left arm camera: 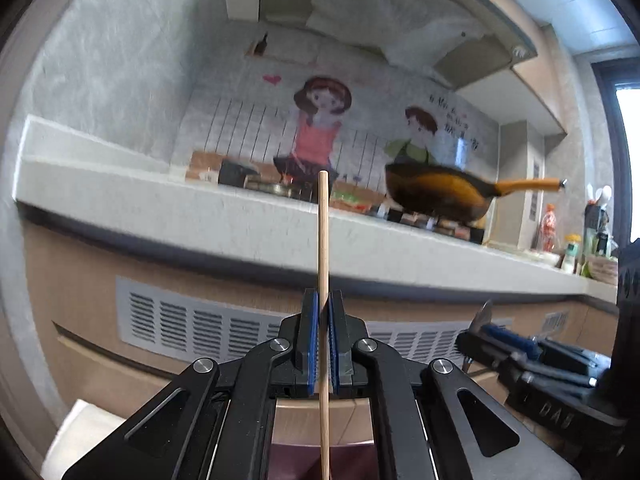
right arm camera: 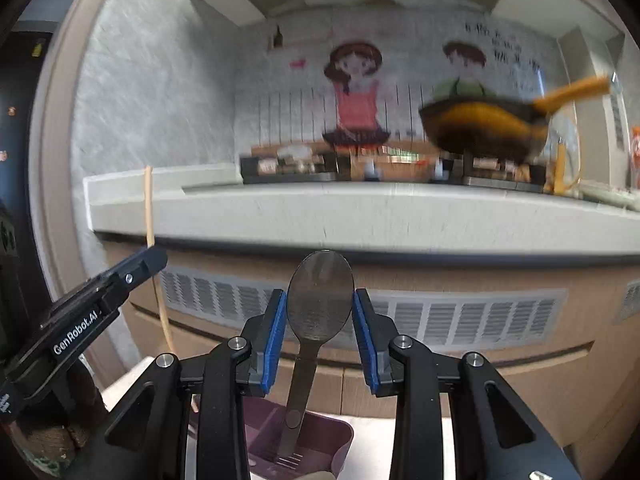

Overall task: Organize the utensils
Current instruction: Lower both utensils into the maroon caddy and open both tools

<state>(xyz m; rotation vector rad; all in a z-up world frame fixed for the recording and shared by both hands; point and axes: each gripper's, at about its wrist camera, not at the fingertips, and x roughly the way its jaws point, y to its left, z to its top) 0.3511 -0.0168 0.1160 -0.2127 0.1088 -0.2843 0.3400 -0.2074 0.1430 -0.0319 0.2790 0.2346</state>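
- You're pinching one wooden chopstick upright in the left hand-held gripper, jaws nearly shut on it.
- You're clamping the metal spoon by its bowl in the right hand-held gripper, jaws partway apart.
- Both are hanging above the purple utensil holder (neither dropped in yet), so the placing seems still ahead.

Pan: orange-handled, sitting on the stove at the back of the tabletop
Wall: cartoon couple mural
Cabinet front: white vent grille
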